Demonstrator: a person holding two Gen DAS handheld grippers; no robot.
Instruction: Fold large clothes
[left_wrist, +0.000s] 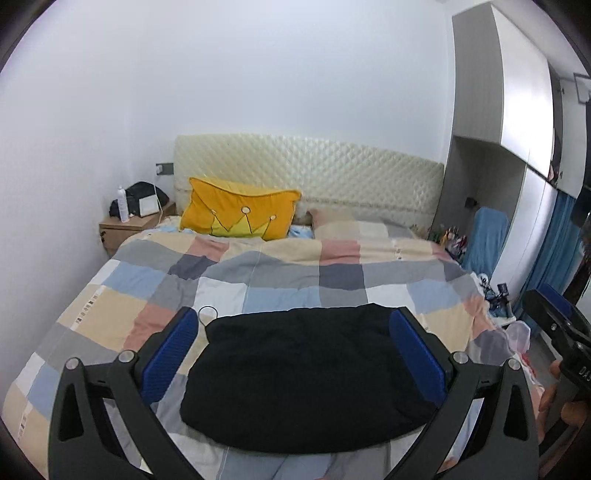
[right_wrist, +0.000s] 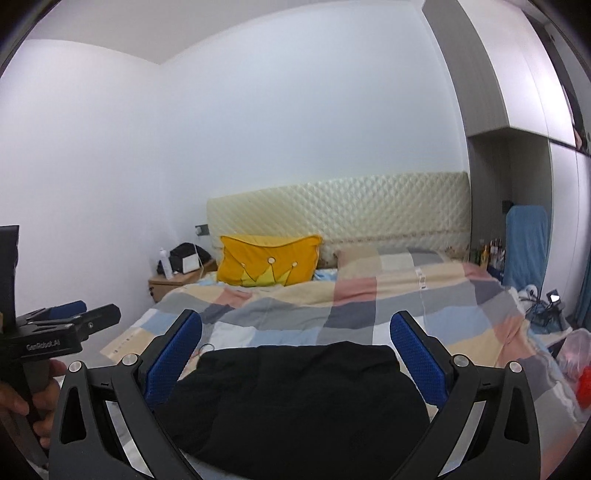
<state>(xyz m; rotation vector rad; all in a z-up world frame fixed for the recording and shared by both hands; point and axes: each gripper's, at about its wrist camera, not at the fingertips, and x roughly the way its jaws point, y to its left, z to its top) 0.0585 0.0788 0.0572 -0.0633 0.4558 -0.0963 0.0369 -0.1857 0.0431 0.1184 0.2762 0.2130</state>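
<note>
A black garment (left_wrist: 306, 376) lies folded in a thick bundle on the checkered quilt (left_wrist: 122, 314) at the near end of the bed. My left gripper (left_wrist: 294, 314) hovers over it, open, its blue pads (left_wrist: 173, 354) spread about as wide as the bundle and holding nothing. In the right wrist view the same black garment (right_wrist: 295, 402) fills the foreground, and my right gripper (right_wrist: 296, 317) is open above it with nothing in it. The right gripper (left_wrist: 554, 325) shows at the left view's right edge. The left gripper (right_wrist: 74, 314) shows at the other view's left edge, held by a hand (right_wrist: 40, 398).
A yellow crown pillow (left_wrist: 240, 212) leans on the cream quilted headboard (left_wrist: 332, 173). A nightstand (left_wrist: 125, 229) with a bottle and a black bag stands far left. A grey wardrobe (left_wrist: 491, 110), a blue-covered chair (left_wrist: 487, 236) and floor clutter (left_wrist: 498, 295) line the right. A small thin loop (left_wrist: 207, 314) lies by the bundle.
</note>
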